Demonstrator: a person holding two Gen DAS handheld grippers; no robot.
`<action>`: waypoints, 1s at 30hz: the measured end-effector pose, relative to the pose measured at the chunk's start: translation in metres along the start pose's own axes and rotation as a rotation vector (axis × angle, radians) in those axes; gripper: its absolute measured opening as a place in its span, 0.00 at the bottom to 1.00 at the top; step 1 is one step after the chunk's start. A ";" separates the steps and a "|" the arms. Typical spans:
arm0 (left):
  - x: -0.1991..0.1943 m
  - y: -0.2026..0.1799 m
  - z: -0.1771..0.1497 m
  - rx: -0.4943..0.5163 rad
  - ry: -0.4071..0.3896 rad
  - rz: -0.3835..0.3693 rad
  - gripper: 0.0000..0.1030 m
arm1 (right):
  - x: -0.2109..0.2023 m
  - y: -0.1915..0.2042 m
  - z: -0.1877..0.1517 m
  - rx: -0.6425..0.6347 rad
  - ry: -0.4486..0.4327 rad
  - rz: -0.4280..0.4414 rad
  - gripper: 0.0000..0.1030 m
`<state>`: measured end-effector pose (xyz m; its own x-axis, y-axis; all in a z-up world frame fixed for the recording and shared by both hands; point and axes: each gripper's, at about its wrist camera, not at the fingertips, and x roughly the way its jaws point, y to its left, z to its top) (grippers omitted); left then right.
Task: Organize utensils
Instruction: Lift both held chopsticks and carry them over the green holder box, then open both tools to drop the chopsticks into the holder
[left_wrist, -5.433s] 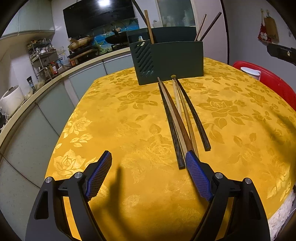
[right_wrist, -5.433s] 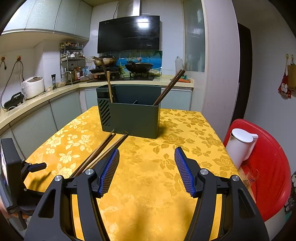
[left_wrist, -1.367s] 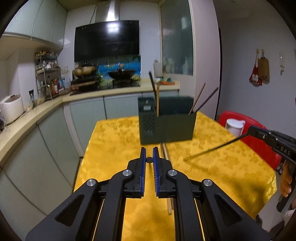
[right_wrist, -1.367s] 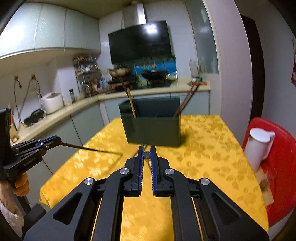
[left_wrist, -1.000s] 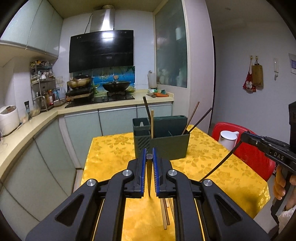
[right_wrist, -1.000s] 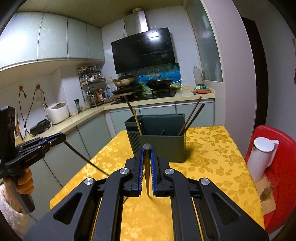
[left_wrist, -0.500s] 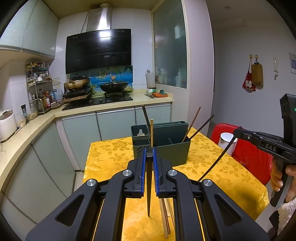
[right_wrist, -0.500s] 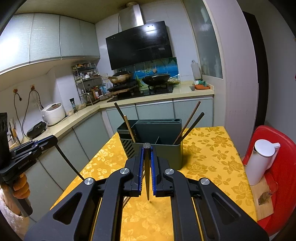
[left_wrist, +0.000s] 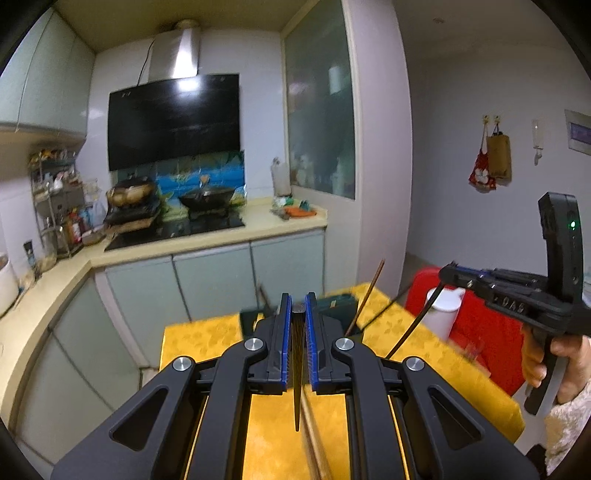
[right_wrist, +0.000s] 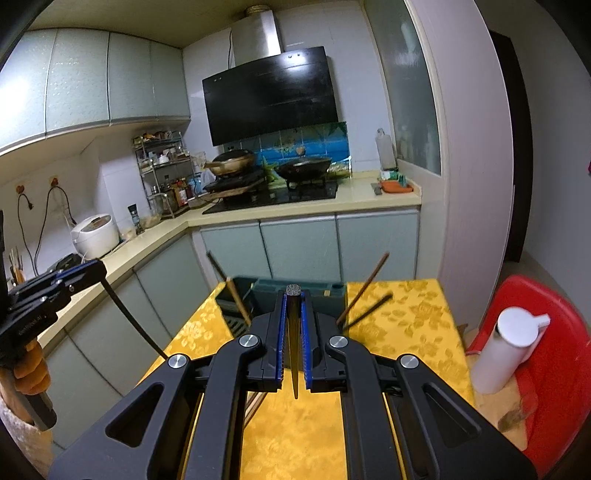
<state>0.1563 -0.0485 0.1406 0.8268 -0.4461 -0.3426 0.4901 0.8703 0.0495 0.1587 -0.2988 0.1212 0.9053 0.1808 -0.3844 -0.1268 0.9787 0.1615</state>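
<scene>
- Here, left gripper (left_wrist: 297, 319) pressed together on a dark tapered chopstick (left_wrist: 297, 387); it hangs tip-down between the blue pads, above the bench.
- Right gripper (right_wrist: 293, 306) likewise pinching a second dark chopstick (right_wrist: 294, 365), tip down, round end flush at the pad tops.
- Dark green rectangular plastic utensil holder (right_wrist: 328, 295) stands at the far end of the bench with the yellow floral cloth (right_wrist: 402, 314), partly hidden behind the grippers.
- Brown wooden chopsticks (right_wrist: 364, 290) lean out of the holder's right side; more lean at its left.
- Loose light wooden chopsticks (left_wrist: 314, 439) lie on the cloth below the left gripper, blurred.
- White lidded jug (right_wrist: 506, 350) on red chair (right_wrist: 554, 332), right of the bench.
</scene>
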 end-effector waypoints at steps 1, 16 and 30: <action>0.003 -0.003 0.008 0.007 -0.011 -0.004 0.07 | 0.001 0.000 0.005 -0.004 -0.005 -0.001 0.08; 0.101 -0.005 0.081 -0.028 -0.034 0.013 0.07 | 0.052 -0.023 0.067 -0.012 -0.019 -0.048 0.08; 0.176 0.010 0.032 -0.063 0.108 0.020 0.07 | 0.122 -0.031 0.042 0.019 0.159 -0.029 0.08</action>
<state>0.3157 -0.1248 0.1108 0.7998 -0.4068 -0.4413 0.4532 0.8914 -0.0004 0.2901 -0.3115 0.1077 0.8325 0.1668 -0.5283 -0.0921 0.9820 0.1648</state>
